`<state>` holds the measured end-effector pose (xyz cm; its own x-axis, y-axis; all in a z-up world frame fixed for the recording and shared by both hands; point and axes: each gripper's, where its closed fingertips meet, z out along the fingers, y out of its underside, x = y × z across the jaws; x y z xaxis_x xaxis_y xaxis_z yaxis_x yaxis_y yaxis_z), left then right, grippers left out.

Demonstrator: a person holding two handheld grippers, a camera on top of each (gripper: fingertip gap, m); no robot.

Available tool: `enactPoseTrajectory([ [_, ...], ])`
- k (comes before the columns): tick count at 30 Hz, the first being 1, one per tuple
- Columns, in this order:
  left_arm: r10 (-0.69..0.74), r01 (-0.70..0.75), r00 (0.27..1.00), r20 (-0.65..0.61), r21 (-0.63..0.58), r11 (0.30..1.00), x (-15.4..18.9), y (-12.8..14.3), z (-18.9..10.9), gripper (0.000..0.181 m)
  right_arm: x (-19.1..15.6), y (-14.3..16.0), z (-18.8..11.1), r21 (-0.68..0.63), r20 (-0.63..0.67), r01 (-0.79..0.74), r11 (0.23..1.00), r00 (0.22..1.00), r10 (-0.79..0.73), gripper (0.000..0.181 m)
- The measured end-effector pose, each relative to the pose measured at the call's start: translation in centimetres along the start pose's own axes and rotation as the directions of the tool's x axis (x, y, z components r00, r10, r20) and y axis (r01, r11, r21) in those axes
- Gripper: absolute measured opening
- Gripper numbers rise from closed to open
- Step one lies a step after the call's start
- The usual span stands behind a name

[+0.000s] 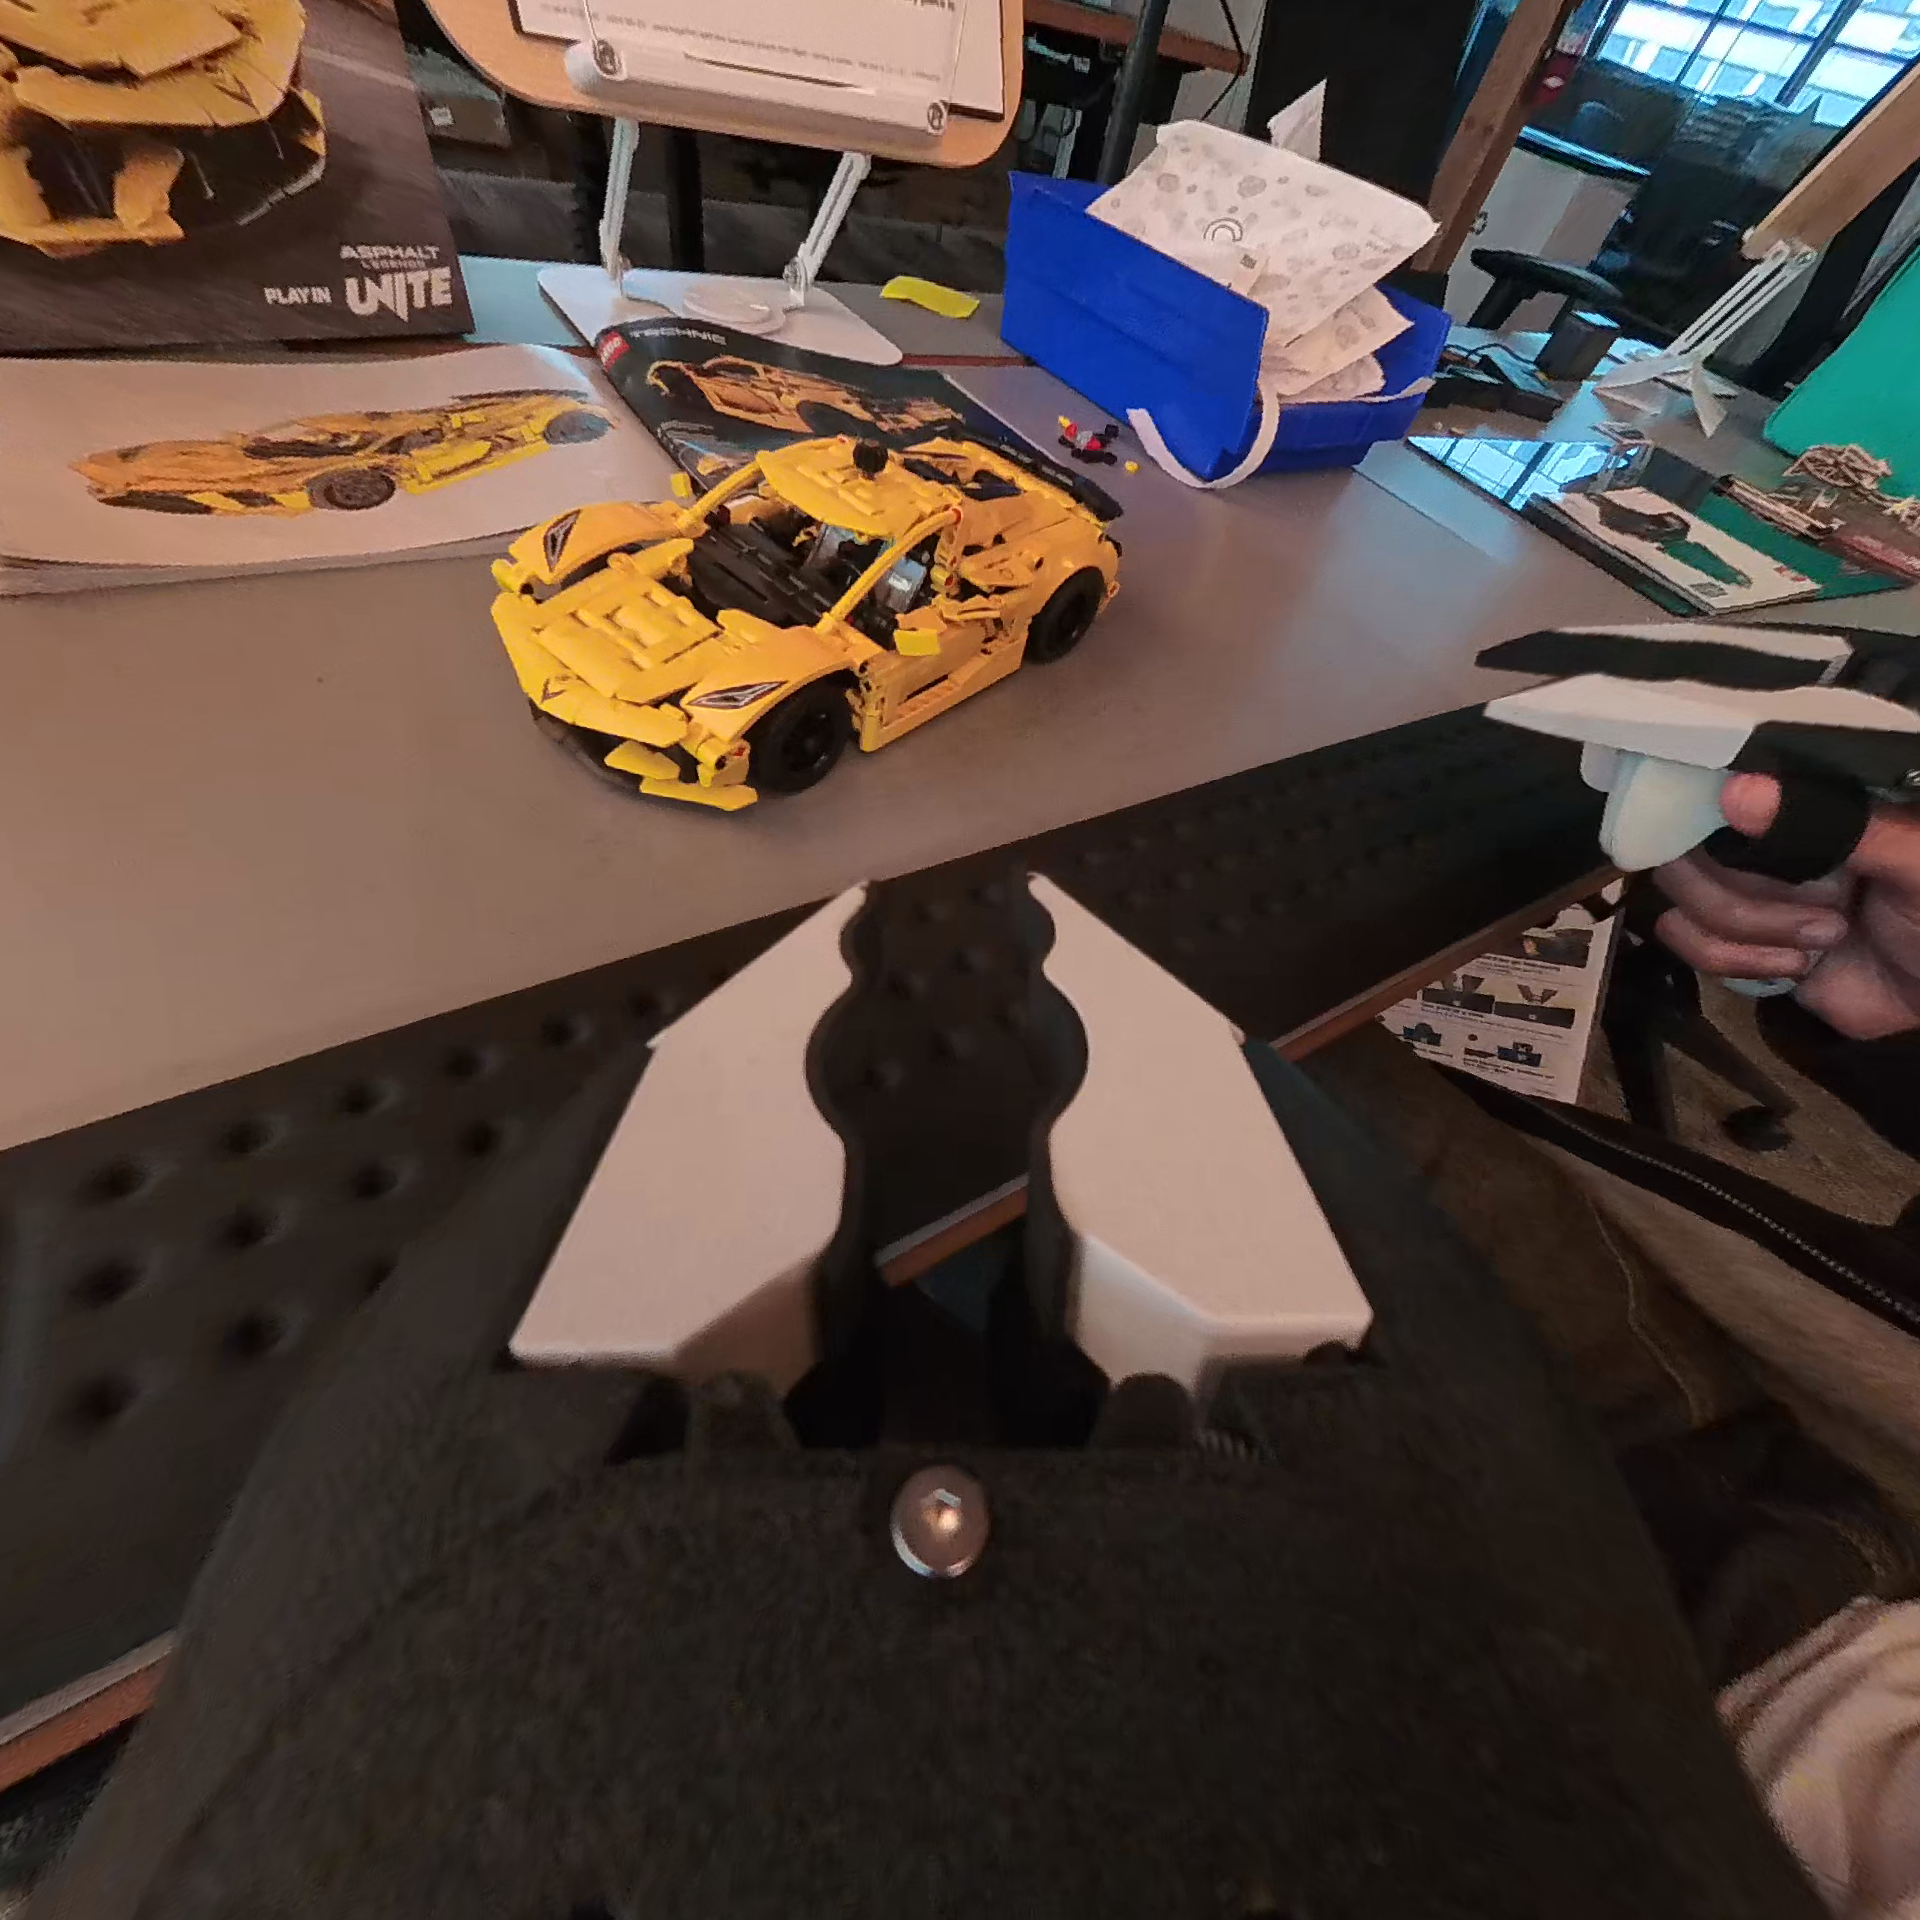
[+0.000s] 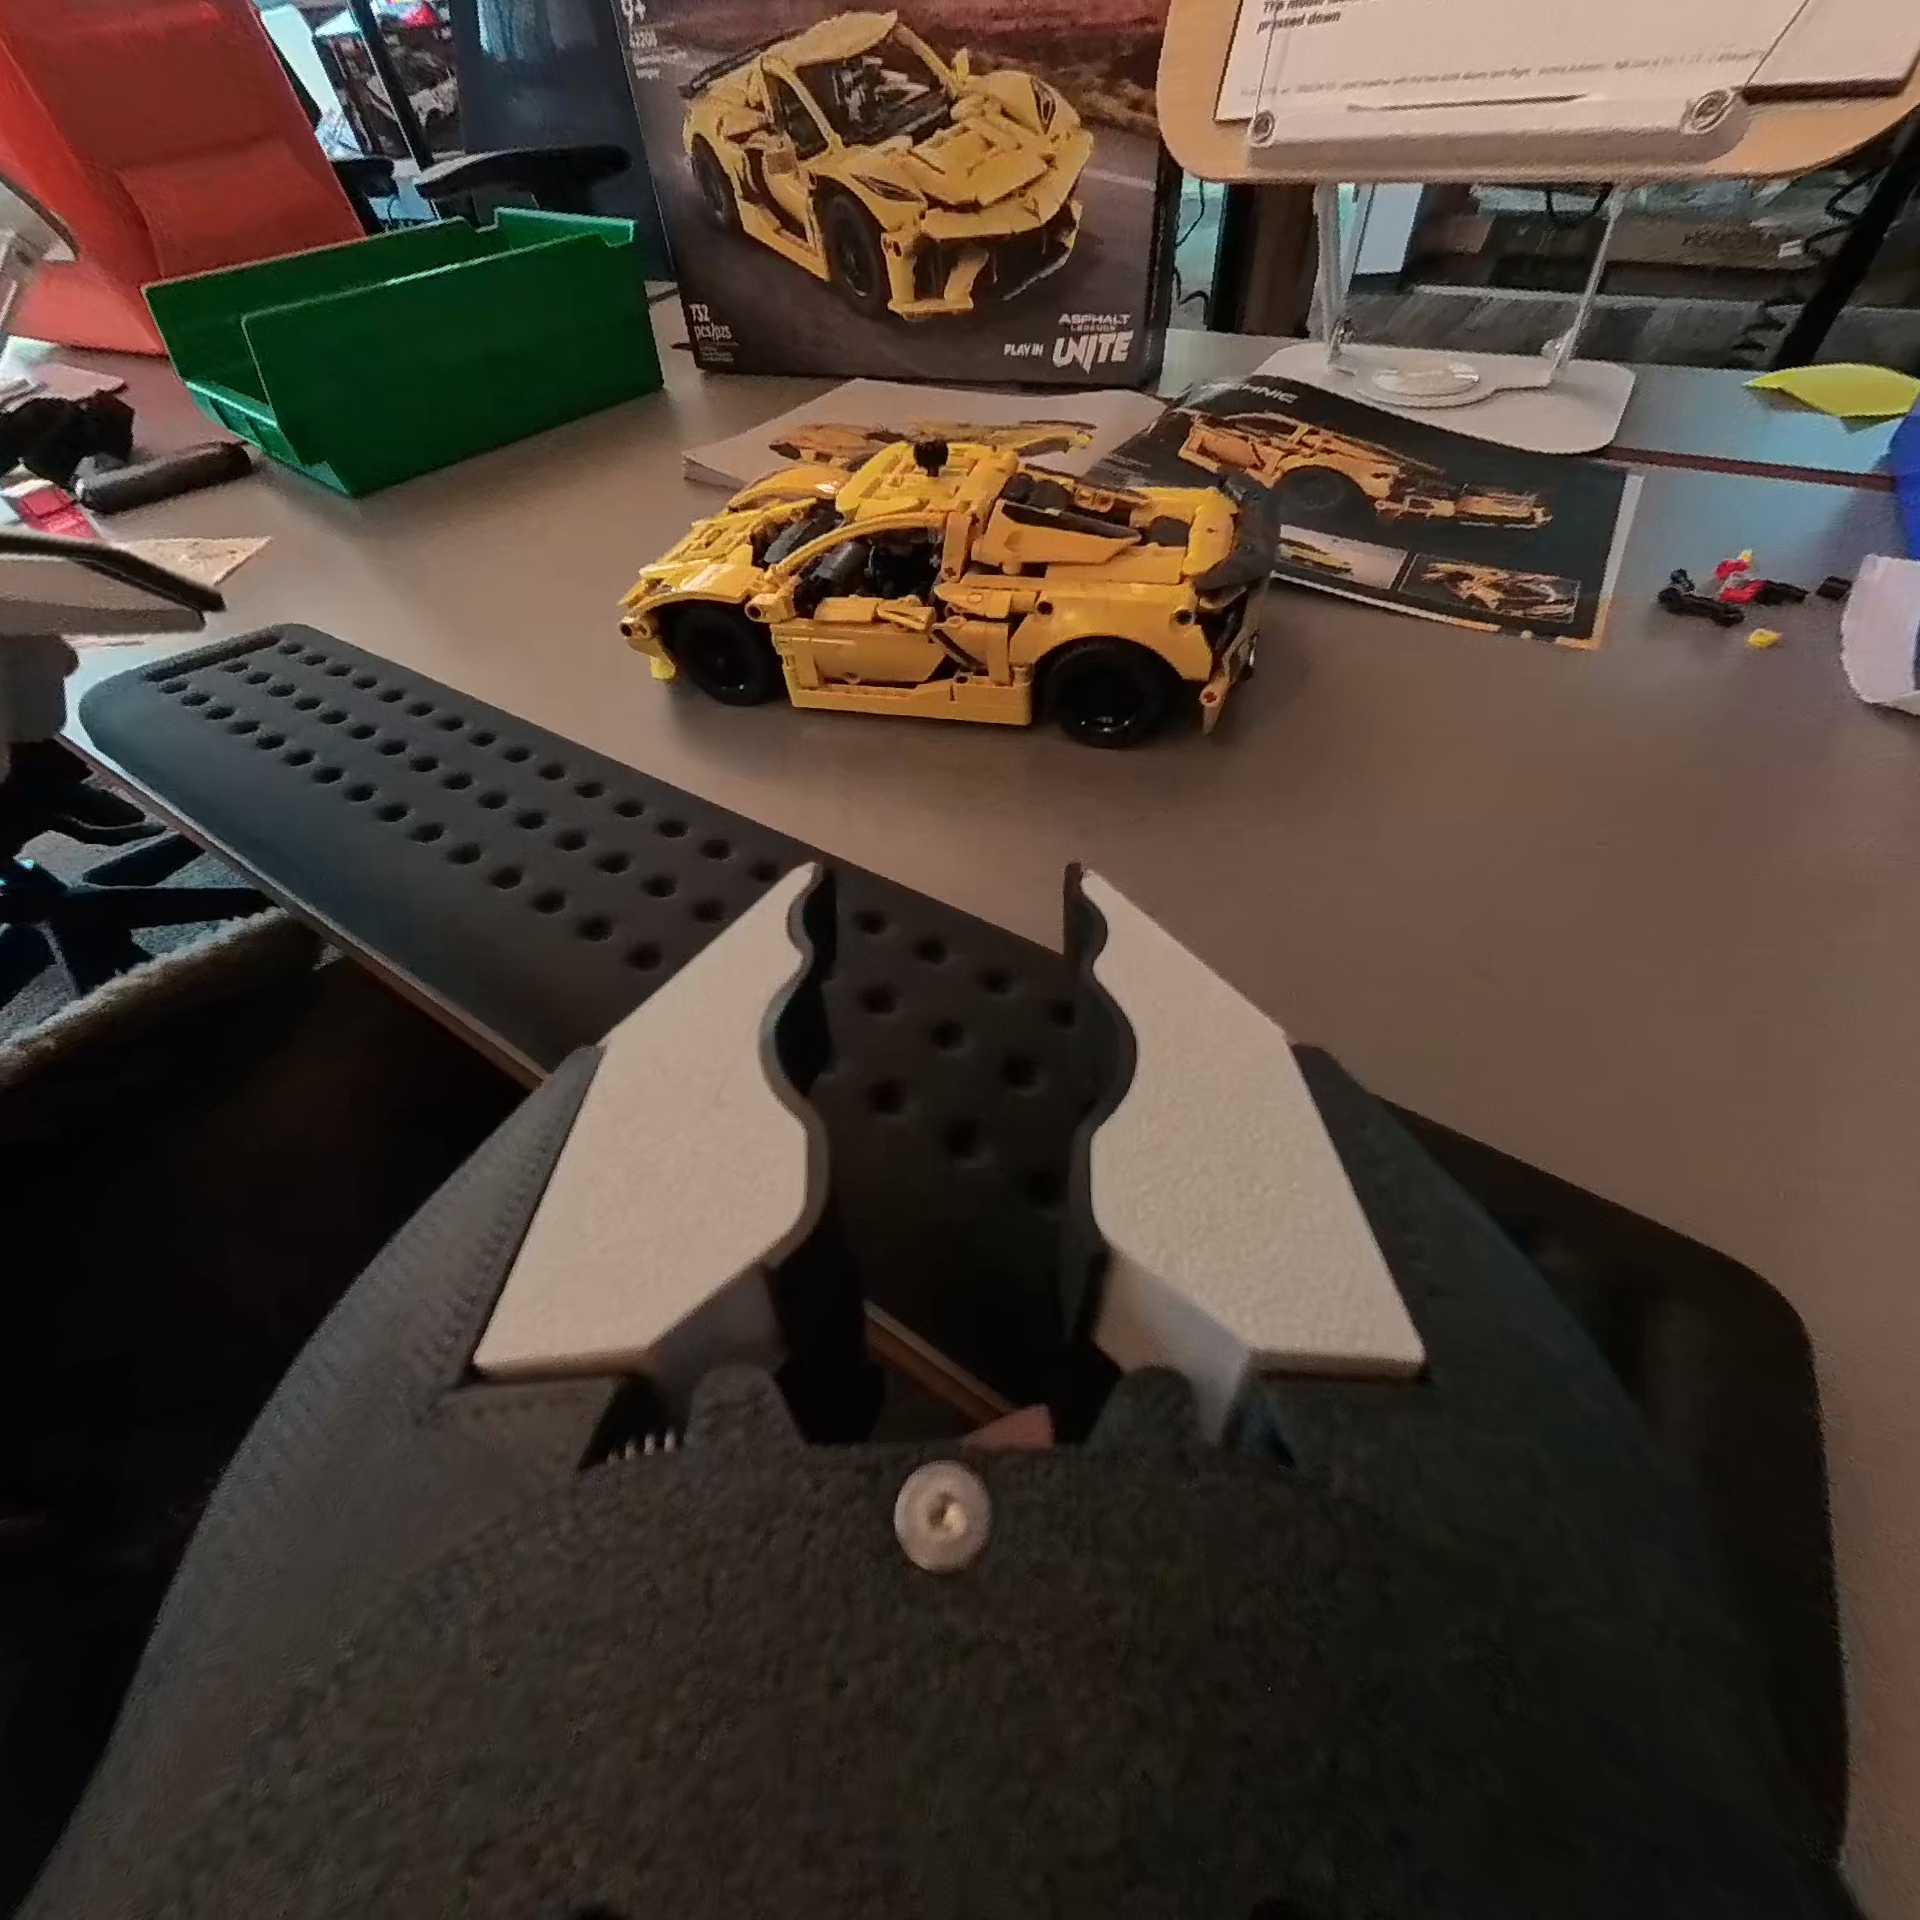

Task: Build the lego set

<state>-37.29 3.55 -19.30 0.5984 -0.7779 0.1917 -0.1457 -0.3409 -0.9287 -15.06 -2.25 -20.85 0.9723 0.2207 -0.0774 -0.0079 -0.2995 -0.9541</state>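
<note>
The yellow lego car [image 2: 951, 597] stands on its black wheels out on the grey bench [image 2: 1455, 883], well ahead of both tools, side-on to the right one and nose-first to the left. It looks nearly whole, which suggests only finishing pieces remain. The right tool [image 2: 945, 904] hovers over the black perforated mat [image 2: 416, 790] at the near bench edge, fingers spread and empty. The left tool [image 1: 945, 894] is likewise released, gripping nothing. Its white, hard-plastic fingers have wavy dark inner pads. Ahead and right of the right tool lie small loose pieces [image 2: 1730, 597], red, black and yellow, probably awaiting fitting. Printed instruction booklets [image 2: 1434, 509] lie flat just behind the angular, glossy-panelled car, near for reference.
</note>
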Motion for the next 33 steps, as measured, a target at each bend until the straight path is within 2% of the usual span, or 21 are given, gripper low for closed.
enactPoseTrajectory([
  [17,-0.021,0.021,1.000,0.007,-0.043,0.999,-1.2,1.7,-0.6,0.026,-0.8,-0.1,1.6,-0.017,0.036,0.010,1.000,0.999,-0.009,0.042],
  [33,-0.013,0.013,1.000,0.006,-0.049,0.999,-1.2,1.7,-0.8,0.025,-1.0,-0.1,1.8,-0.020,0.038,0.015,1.000,0.999,-0.015,0.041],
])
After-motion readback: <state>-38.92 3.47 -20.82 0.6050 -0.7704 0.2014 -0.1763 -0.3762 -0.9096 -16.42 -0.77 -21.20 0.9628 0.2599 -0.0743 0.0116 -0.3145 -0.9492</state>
